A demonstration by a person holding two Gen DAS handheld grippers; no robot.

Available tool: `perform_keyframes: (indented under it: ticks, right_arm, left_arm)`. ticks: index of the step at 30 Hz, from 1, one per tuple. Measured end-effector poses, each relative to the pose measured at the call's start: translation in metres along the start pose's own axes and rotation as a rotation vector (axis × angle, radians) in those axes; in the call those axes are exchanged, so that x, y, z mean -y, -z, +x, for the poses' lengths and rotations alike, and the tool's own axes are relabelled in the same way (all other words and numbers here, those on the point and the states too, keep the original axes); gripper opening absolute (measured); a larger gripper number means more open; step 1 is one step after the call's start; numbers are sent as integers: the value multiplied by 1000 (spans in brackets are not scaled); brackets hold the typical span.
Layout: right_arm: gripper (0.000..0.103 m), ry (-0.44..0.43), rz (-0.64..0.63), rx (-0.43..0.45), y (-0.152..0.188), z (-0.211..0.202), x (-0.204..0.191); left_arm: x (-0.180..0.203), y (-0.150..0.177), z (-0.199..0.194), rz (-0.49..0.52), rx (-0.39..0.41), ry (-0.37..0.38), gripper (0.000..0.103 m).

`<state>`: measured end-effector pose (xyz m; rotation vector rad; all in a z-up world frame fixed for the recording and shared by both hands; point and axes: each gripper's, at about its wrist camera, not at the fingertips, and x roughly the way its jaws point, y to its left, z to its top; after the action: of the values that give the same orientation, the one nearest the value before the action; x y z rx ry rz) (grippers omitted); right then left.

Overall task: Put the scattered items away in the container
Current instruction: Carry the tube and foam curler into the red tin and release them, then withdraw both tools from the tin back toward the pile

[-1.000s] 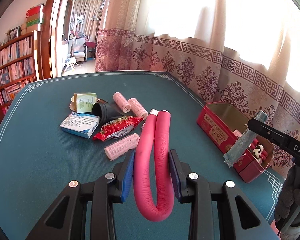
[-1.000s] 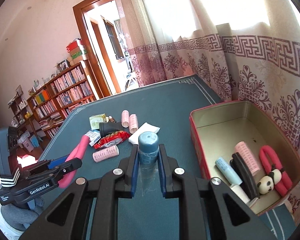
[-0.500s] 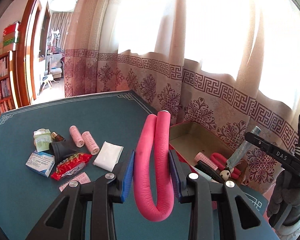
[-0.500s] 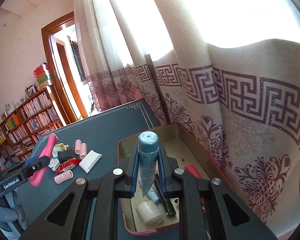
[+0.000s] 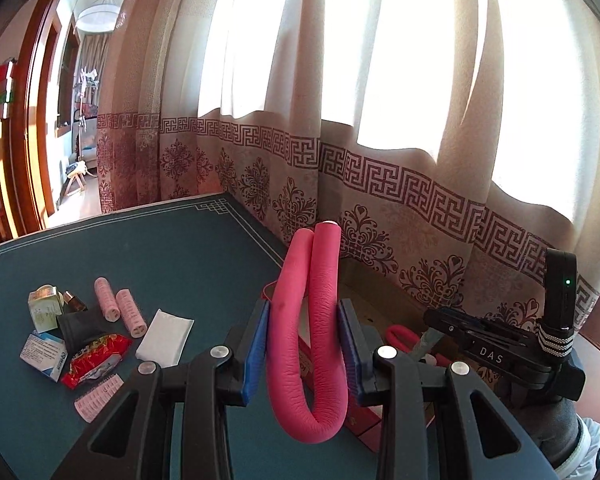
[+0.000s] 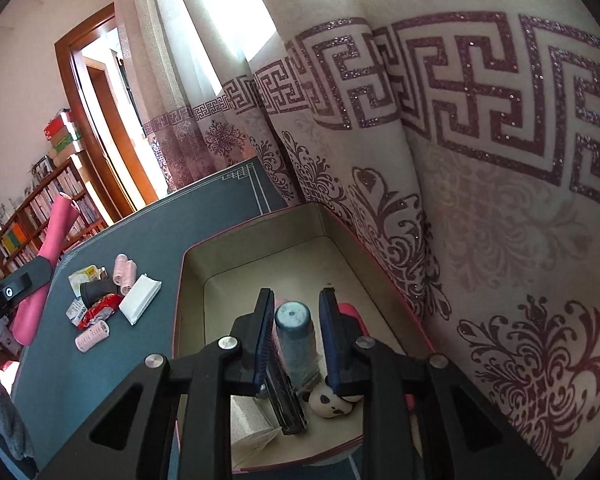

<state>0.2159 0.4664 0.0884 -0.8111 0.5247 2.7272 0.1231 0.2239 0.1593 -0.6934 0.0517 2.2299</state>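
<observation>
My left gripper [image 5: 303, 307] is shut on a bent pink foam rod [image 5: 324, 320], held up above the blue table just left of the red tin box [image 5: 364, 416]. My right gripper [image 6: 296, 296] hangs over the open red tin box [image 6: 236, 234]. Its jaws are opening, and a blue-capped tube [image 6: 296, 340] stands between them with a gap on each side, its lower end down among the box's contents. Inside the box lie a panda figure [image 6: 332, 400], a black clip [image 6: 286, 404] and a white roll [image 6: 248, 420].
Scattered on the table to the left are two pink rollers [image 5: 118, 306], a white packet [image 5: 164, 336], a red wrapper [image 5: 96, 356], a blue-and-white carton [image 5: 44, 356], a green carton [image 5: 44, 308] and another roller [image 5: 98, 396]. A patterned curtain [image 6: 480, 200] hangs close behind the box.
Both grippers swung right toward the red box. The right one now hangs over its inside, and its jaws have parted from the blue tube. The left still grips the pink rod.
</observation>
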Motion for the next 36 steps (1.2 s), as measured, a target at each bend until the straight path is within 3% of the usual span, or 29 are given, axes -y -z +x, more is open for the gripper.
perform_keyframes:
  ticks: [2, 3, 15, 18, 20, 29, 34, 35, 36]
  right_arm:
    - [42, -11, 11, 14, 0, -3, 2]
    - [44, -13, 17, 22, 0, -5, 4]
    - [45, 27, 70, 94, -3, -20, 24]
    - [48, 34, 90, 99, -3, -20, 29]
    - [50, 37, 94, 95, -3, -19, 31]
    - [57, 24, 91, 64, 0, -9, 28]
    - [63, -65, 143, 15, 4, -6, 25]
    - [63, -67, 137, 13, 6, -6, 23]
    - [63, -69, 130, 14, 6, -7, 19]
  left_arm:
    - [1, 0, 5, -5, -9, 3, 35]
    - [2, 0, 9, -5, -14, 6, 35]
    - [42, 5, 65, 27, -103, 113, 36]
    - [45, 11, 82, -13, -139, 160, 47]
    - [43, 14, 90, -44, -165, 171, 47]
    - [11, 21, 77, -93, -145, 81, 47]
    - [-1, 32, 68, -109, -153, 62, 48]
    - [-2, 35, 65, -107, -150, 54, 50]
    - [-4, 37, 63, -106, -147, 47, 60]
